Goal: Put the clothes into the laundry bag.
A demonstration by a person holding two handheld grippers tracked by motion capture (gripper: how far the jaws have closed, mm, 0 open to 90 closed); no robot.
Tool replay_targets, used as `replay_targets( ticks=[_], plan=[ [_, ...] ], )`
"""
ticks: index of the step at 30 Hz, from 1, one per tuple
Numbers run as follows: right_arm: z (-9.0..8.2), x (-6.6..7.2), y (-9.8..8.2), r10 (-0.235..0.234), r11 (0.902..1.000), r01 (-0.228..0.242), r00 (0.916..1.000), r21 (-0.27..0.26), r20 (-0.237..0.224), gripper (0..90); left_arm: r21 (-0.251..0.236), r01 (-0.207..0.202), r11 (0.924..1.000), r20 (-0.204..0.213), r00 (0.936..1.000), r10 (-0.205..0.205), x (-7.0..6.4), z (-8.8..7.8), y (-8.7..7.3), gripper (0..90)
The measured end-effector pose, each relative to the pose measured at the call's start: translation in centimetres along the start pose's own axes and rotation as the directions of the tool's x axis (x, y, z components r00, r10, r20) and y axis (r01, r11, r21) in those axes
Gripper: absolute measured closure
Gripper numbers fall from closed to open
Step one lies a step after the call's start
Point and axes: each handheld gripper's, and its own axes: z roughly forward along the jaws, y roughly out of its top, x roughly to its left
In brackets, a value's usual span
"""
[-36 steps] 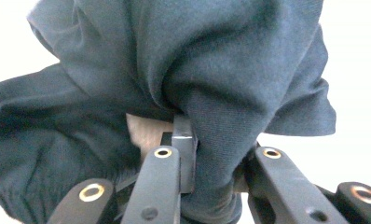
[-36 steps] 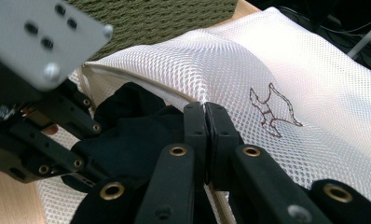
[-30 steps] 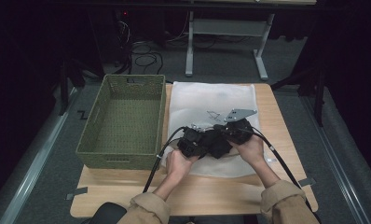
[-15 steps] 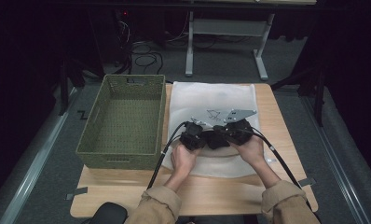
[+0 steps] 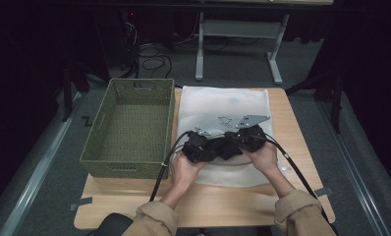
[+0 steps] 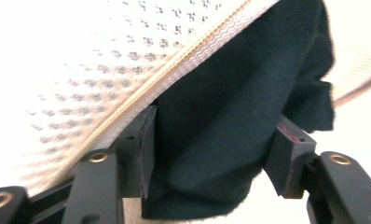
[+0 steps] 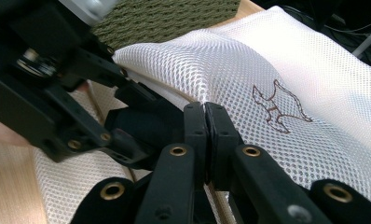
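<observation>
Right gripper view: right gripper (image 7: pixel 205 122) pinches white mesh bag (image 7: pixel 286 84); dark cloth (image 7: pixel 146 122) beside.

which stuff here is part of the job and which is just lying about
In the job:
- white mesh laundry bag, its edge pinched by the shut right claw
- dark garment at the bag's opening, between the left claw's jaws, which have just been opening

Lying about:
- green woven basket
- wooden table

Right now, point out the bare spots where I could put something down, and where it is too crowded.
The green basket holds nothing, so its floor is free. Bare wood runs along the near edge of the table and in a thin strip right of the white mesh bag. The bag's far half is open. Its near edge is crowded: both grippers and the black cloth meet there.
</observation>
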Motion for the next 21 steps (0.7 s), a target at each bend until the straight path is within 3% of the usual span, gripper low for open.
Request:
replay_targets(
  ticks=[8,11,17,21],
  plan=[
    [0.1,0.0,0.0,0.000,1.0000,0.000,1.0000,0.006,0.004,89.4,0.062,-0.062,0.9961,0.024,0.9979,0.061,-1.1,-0.4,-0.8,48.5],
    [0.0,0.0,0.0,-0.002,1.0000,0.001,1.0000,0.008,0.002,89.4,0.073,-0.057,0.9957,0.028,0.9981,0.055,-1.1,0.1,-1.0,55.6],
    [0.0,0.0,0.0,0.002,0.9999,-0.002,1.0000,0.011,0.004,89.3,0.071,-0.054,0.9960,0.058,0.9971,0.050,-0.9,1.3,-1.2,82.2],
    [0.2,0.0,0.0,-0.003,1.0000,0.003,1.0000,0.004,0.000,89.4,0.029,-0.003,0.9996,0.096,0.9954,0.001,-0.6,1.6,-0.7,84.7]
  ],
)
